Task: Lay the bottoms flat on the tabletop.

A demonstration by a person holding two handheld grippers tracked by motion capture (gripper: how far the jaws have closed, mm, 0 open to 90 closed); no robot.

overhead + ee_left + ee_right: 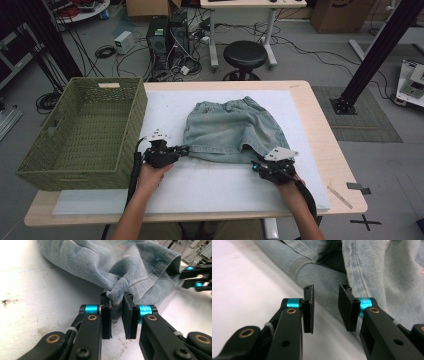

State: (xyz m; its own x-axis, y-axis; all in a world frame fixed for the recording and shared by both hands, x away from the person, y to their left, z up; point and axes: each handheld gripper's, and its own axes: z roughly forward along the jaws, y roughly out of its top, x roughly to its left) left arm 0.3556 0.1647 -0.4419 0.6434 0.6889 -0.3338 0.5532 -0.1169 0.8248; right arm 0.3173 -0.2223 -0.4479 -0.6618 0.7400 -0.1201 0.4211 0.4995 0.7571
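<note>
A pair of faded blue denim shorts [232, 130] lies flat on the white mat [210, 185], waistband at the far side and leg hems toward me. My left gripper [184, 150] is at the left leg's hem. In the left gripper view its jaws [117, 302] pinch a bunched fold of the denim [100, 262]. My right gripper [256, 164] sits at the right leg's hem. Its jaws [325, 293] stand apart just short of the cloth [367, 267], with nothing between them. The right gripper [197, 277] also shows far off in the left gripper view.
A large green woven basket [135, 115] with nothing inside stands on the table's left part, close to my left hand. The wooden table's edge [325, 130] runs along the right. A black stool [245, 54] and computer gear sit on the floor beyond.
</note>
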